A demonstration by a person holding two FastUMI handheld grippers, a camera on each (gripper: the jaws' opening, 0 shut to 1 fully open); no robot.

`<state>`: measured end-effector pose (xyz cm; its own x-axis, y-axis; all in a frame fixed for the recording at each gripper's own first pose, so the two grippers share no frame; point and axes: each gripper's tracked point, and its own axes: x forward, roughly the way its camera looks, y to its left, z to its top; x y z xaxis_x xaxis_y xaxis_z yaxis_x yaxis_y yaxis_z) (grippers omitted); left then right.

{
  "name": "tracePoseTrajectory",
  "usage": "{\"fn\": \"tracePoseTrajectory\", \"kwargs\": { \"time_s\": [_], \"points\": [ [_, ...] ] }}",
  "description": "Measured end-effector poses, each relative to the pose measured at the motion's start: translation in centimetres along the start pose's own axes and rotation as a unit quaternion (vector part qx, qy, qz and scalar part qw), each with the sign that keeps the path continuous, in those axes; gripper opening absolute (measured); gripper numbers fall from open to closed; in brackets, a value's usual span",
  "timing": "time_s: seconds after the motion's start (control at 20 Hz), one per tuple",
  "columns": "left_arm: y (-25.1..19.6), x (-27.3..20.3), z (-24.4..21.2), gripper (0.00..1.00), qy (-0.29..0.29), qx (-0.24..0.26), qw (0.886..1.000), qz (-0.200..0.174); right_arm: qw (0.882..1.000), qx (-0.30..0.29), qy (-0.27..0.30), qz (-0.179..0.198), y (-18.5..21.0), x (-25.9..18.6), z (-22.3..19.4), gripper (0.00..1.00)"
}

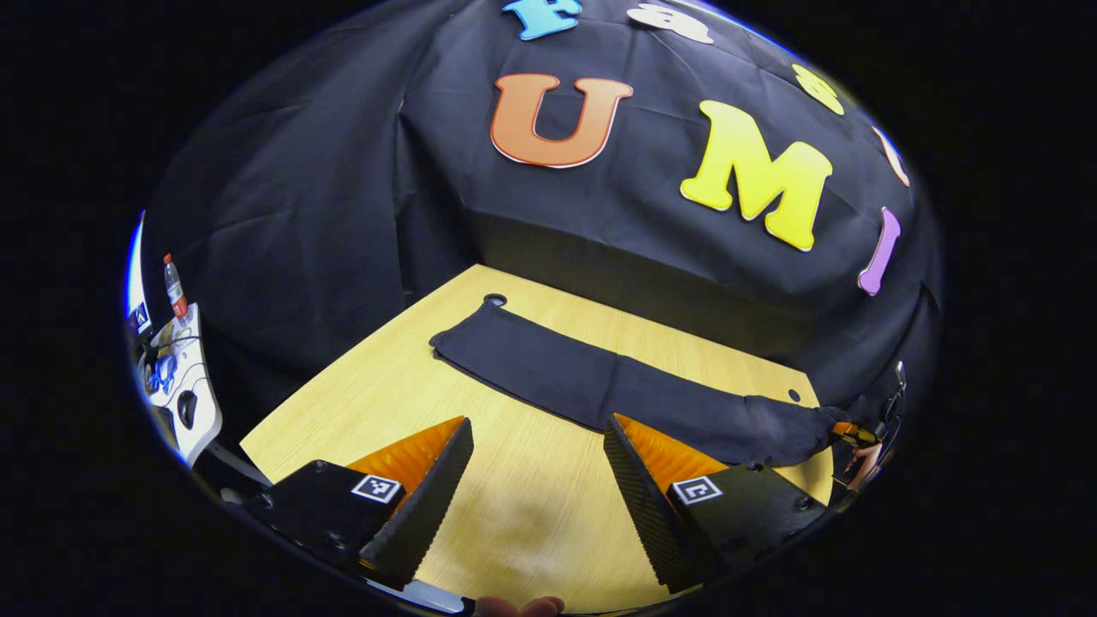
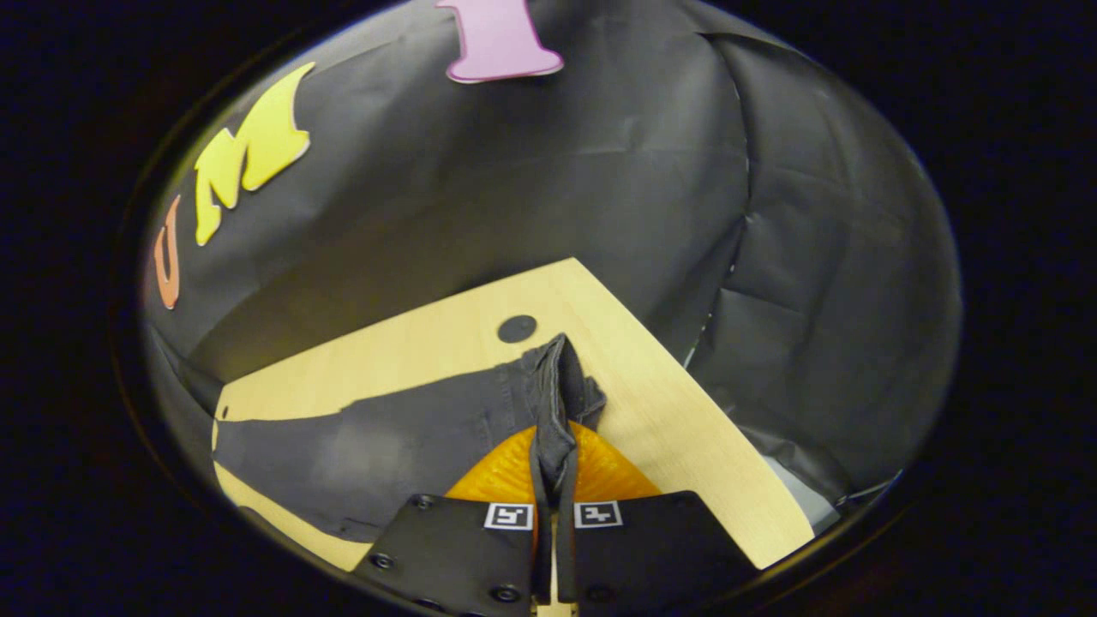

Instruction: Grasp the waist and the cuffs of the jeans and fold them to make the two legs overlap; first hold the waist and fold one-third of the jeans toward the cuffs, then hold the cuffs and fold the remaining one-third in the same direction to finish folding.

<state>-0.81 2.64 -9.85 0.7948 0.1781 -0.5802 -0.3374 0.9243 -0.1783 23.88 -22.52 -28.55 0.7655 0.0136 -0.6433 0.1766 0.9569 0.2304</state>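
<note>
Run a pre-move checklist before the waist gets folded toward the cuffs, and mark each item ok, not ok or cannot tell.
1. Right gripper pinching the jeans at one end: ok, fabric is bunched between its closed fingers.
2. Pinched end is the waist: cannot tell for certain.
3. Left gripper holding fabric: not ok, it is open above bare table, short of the jeans.
4. Legs overlapped in one strip: ok, a single long band lies flat.
5. Far end of the jeans lying flat: ok.
6. Fold path free of other things: ok, as far as both views show.
</note>
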Motion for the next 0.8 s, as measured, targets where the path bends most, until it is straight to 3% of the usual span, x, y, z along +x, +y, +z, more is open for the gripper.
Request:
{"fn": "tracePoseTrajectory", "kwargs": {
  "time_s": [0.2,0.5,0.65,0.8],
  "points": [
    [1.7,-0.5,0.7,0.99,-0.022,-0.015,1.000,0.002,0.998,-0.047,-0.023,0.038,7.7,-3.7,2.6,0.03],
    [5.7,-2.5,1.1,0.99,-0.054,-0.032,0.998,0.018,0.989,-0.098,-0.036,0.107,23.7,-7.6,3.8,0.03],
    [9.3,-3.9,0.7,0.99,-0.061,-0.047,0.996,0.041,0.981,-0.108,-0.033,0.157,33.6,-8.4,2.0,0.03],
    [13.2,-5.8,0.7,0.99,-0.066,-0.064,0.993,0.073,0.972,-0.126,-0.011,0.197,42.2,-8.3,-3.2,0.03]
  ]
}}
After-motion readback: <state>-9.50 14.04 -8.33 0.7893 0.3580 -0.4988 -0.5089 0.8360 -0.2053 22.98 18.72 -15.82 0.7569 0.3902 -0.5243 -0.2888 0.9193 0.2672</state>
